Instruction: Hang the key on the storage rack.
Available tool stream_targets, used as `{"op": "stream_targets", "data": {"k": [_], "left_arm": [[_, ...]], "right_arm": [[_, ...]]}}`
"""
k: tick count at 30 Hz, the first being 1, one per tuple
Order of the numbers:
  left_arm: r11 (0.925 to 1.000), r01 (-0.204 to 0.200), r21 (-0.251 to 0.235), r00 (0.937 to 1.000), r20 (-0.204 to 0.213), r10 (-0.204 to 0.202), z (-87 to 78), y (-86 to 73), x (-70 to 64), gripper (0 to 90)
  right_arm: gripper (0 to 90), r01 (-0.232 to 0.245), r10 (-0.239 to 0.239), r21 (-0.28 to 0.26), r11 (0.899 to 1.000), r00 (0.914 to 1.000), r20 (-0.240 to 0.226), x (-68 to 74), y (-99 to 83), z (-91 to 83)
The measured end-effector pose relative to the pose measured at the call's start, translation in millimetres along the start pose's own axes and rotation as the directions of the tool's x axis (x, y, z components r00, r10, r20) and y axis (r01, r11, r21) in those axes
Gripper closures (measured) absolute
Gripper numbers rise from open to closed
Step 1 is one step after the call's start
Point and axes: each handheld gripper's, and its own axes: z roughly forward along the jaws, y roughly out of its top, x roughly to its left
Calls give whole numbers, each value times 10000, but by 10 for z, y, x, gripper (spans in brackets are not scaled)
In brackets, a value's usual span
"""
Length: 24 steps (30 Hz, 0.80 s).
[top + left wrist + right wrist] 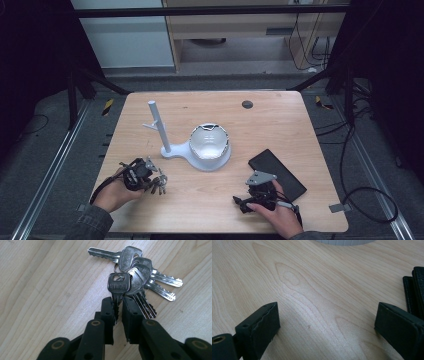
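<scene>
Pale wood table (280, 115) carries a white stand (165, 135) with a bowl, and near its front left the bunch of keys (132, 277) lies flat. The left gripper (117, 306) pinches one key's blade, so lifting toward the stand's peg probably comes next. Its own view shows that pinch; the high view shows the right gripper (245, 201) spread wide beside a black wallet (277, 172).

Black-headed key's (118, 285) blade hidden betw. jaws; white base (342, 242) cut off at top edge; wallet (415, 290) cut off right.
</scene>
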Motion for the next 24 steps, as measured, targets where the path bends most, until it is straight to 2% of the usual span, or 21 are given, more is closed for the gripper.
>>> {"op": "stream_targets", "data": {"k": [8, 11, 12, 17, 24], "left_arm": [[9997, 249, 60, 9995, 179, -250, 12, 24, 46, 840], [9994, 348, -20, 9994, 39, -348, 4, 20, 67, 882], [9992, 399, -35, 9991, 106, -399, 5, 14, 77, 892], [9982, 562, -188, 9982, 231, -558, 26, -6, 105, 891], [9983, 528, -259, 9984, 236, -522, 30, -4, 110, 895]], "right_arm": [[59, -21, 21, -2, 10000, 10000, -2, 1, -1, -2], [59, -42, 42, 15, 10000, 10000, 21, 3, -2, -4], [59, -47, 47, 15, 10000, 10000, 22, 3, -2, -4], [58, -65, 65, 18, 10000, 10000, 7, 3, -3, -5], [58, -71, 71, 18, 10000, 10000, 12, 3, -3, -5]]}}
